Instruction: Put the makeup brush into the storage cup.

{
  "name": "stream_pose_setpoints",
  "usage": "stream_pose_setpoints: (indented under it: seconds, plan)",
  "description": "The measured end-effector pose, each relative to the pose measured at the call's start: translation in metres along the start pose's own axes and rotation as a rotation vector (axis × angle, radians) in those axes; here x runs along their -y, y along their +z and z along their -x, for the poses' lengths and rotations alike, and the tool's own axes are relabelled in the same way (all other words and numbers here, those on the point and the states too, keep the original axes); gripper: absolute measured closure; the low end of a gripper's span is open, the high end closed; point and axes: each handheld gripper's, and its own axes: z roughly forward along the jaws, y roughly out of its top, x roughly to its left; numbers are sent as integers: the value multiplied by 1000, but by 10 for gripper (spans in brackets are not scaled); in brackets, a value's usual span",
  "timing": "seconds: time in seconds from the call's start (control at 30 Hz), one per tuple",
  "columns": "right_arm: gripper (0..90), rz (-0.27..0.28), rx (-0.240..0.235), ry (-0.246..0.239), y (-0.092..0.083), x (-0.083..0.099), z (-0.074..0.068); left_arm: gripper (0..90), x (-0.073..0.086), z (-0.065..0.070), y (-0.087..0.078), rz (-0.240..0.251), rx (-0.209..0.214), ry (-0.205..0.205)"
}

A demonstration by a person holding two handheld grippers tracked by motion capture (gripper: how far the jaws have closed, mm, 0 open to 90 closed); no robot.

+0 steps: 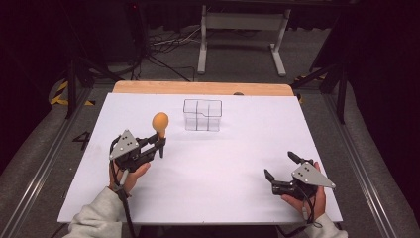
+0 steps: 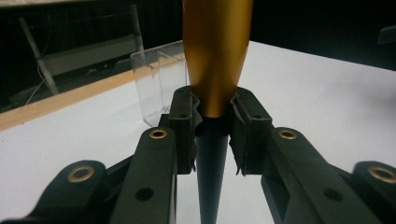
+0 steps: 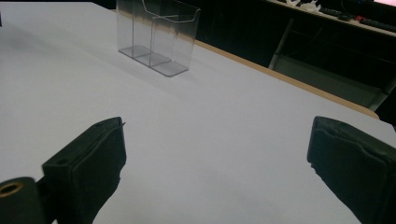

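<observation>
A dark room around our white table (image 1: 208,188)

Beyond its wooden edge (image 1: 198,88) we see grey floor (image 1: 237,64), tangled cables (image 1: 168,39) — and a white metal frame (image 1: 242,29).

Divided box (image 1: 202,115) stands on table (image 1: 237,163), toward far edge; held brush (image 1: 159,124) just left of it, apart.

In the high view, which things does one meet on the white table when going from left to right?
left gripper → orange-headed tool held upright in it → clear compartment box → right gripper, open.
</observation>
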Motion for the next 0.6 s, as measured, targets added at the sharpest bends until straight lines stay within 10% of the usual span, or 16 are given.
stream_pose_setpoints:
  seconds: [0.6]
  plan:
    - [53, 13, -13, 15, -3, 0, -2, 724, -42, -5, 24, 117, 40, -7]
